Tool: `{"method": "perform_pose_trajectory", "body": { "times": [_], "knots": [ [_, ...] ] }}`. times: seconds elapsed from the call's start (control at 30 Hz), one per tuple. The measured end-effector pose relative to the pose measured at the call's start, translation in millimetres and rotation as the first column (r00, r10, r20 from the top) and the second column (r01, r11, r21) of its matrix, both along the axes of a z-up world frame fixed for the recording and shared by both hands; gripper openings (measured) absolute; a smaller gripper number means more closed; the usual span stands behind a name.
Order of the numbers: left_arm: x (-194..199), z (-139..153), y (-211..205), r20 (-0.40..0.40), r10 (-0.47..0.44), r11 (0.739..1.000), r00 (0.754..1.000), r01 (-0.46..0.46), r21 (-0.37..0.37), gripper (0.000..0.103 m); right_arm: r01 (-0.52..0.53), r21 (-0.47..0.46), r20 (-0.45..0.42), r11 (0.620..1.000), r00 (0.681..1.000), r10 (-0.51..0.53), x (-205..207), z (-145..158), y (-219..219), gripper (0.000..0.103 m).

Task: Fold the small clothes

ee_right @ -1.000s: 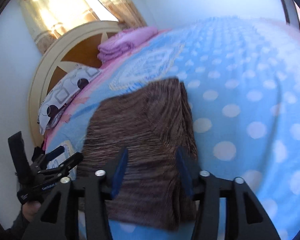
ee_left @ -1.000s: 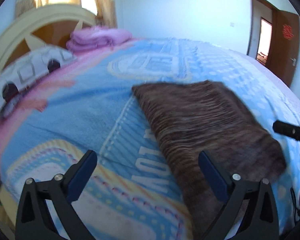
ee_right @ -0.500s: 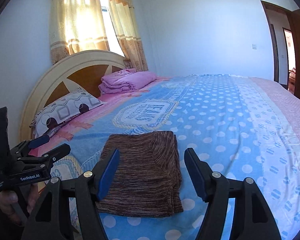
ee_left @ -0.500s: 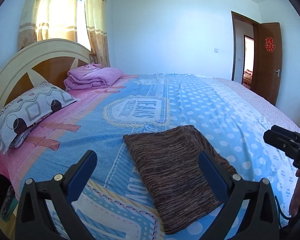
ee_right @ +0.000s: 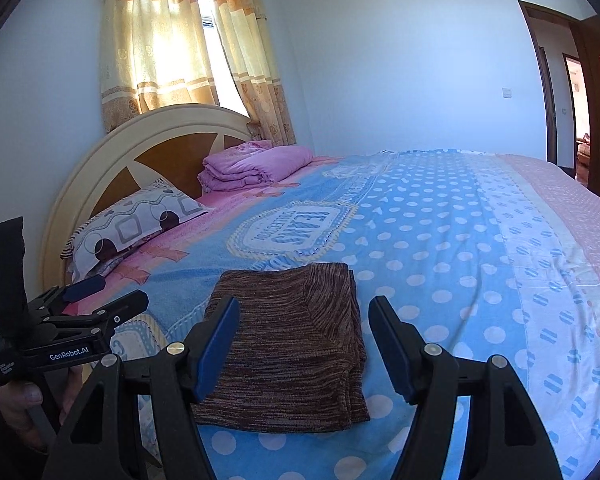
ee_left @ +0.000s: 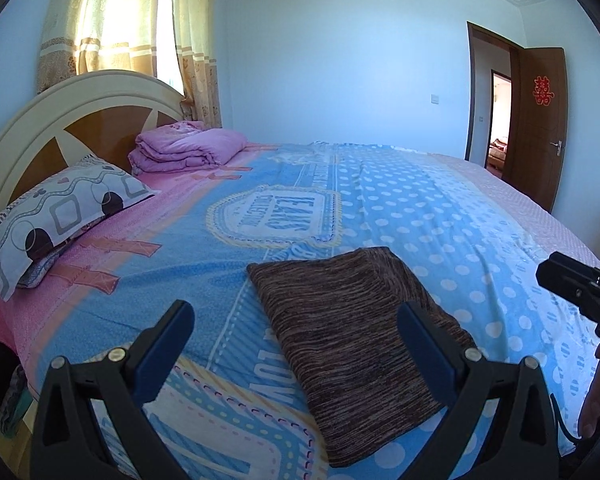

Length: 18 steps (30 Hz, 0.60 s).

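Note:
A brown striped knit garment (ee_left: 348, 332) lies folded into a flat rectangle on the blue patterned bedspread (ee_left: 420, 208), near the bed's front edge. It also shows in the right wrist view (ee_right: 296, 344). My left gripper (ee_left: 296, 340) is open and empty, held above and short of the garment. My right gripper (ee_right: 304, 344) is open and empty, also raised clear of the garment. The left gripper shows from the side in the right wrist view (ee_right: 100, 300).
A patterned pillow (ee_left: 64, 216) and a folded pink quilt (ee_left: 188, 148) lie by the wooden headboard (ee_left: 60, 120) at the far left. An open brown door (ee_left: 540, 128) stands at the far right. The bed's edge is just below both grippers.
Both grippers have lifted up and back from the garment, which stays folded on the bed. The right gripper's jaws have opened wider.

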<state>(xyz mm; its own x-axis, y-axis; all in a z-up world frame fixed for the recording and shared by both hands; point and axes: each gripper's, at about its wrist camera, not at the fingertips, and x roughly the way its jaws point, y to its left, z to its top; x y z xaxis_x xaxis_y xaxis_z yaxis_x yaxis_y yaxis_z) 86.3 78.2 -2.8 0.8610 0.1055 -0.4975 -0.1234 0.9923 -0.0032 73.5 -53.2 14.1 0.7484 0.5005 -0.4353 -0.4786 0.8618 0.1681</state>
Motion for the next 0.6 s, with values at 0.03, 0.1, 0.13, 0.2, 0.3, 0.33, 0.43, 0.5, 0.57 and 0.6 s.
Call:
{"method": "perform_pose_trajectory", "body": {
  "times": [0.03, 0.1, 0.13, 0.2, 0.3, 0.33, 0.43, 0.5, 0.57, 0.6],
  "knots": [
    [0.0, -0.1, -0.2, -0.001, -0.001, 1.000, 1.000, 0.001, 0.000, 0.103, -0.001, -0.002, 0.001, 1.000, 1.000, 0.001, -1.0, 0.1, 0.7, 0.068],
    [0.3, -0.5, -0.1, -0.001, -0.001, 1.000, 1.000, 0.001, 0.001, 0.103, -0.002, -0.003, 0.003, 1.000, 1.000, 0.002, -2.4, 0.1, 1.4, 0.068],
    [0.3, -0.4, -0.2, -0.001, -0.002, 1.000, 1.000, 0.002, 0.000, 0.103, -0.003, -0.003, 0.003, 1.000, 1.000, 0.003, -3.0, 0.1, 2.0, 0.068],
    [0.8, -1.0, -0.2, -0.004, -0.003, 1.000, 1.000, 0.003, 0.000, 0.103, -0.003, -0.005, 0.001, 1.000, 1.000, 0.003, -3.3, -0.2, 2.7, 0.068],
    [1.2, -1.7, 0.2, -0.005, -0.003, 1.000, 1.000, 0.003, 0.000, 0.103, -0.003, -0.004, 0.001, 1.000, 1.000, 0.003, -3.6, -0.2, 2.9, 0.068],
    [1.3, -1.9, 0.5, -0.005, -0.002, 1.000, 1.000, 0.002, -0.001, 0.103, -0.004, -0.004, 0.001, 1.000, 1.000, 0.004, -3.9, -0.4, 3.0, 0.068],
    [1.5, -2.1, 0.3, -0.005, -0.003, 1.000, 1.000, 0.003, 0.000, 0.103, -0.004, -0.004, 0.006, 1.000, 1.000, 0.004, -4.2, -0.3, 3.0, 0.068],
    [1.7, -2.4, 0.2, -0.010, -0.005, 1.000, 1.000, 0.005, 0.001, 0.103, -0.004, -0.003, 0.010, 1.000, 1.000, 0.004, -5.9, 0.0, 4.1, 0.068],
    [1.9, -3.4, -0.1, -0.014, -0.006, 1.000, 1.000, 0.006, 0.001, 0.103, -0.006, -0.003, 0.012, 1.000, 1.000, 0.006, -7.1, 0.1, 5.3, 0.068],
    [1.9, -3.8, -0.3, -0.016, -0.007, 1.000, 1.000, 0.007, 0.000, 0.103, -0.007, -0.003, 0.014, 1.000, 1.000, 0.007, -7.7, 0.0, 5.9, 0.068]
  ]
}}
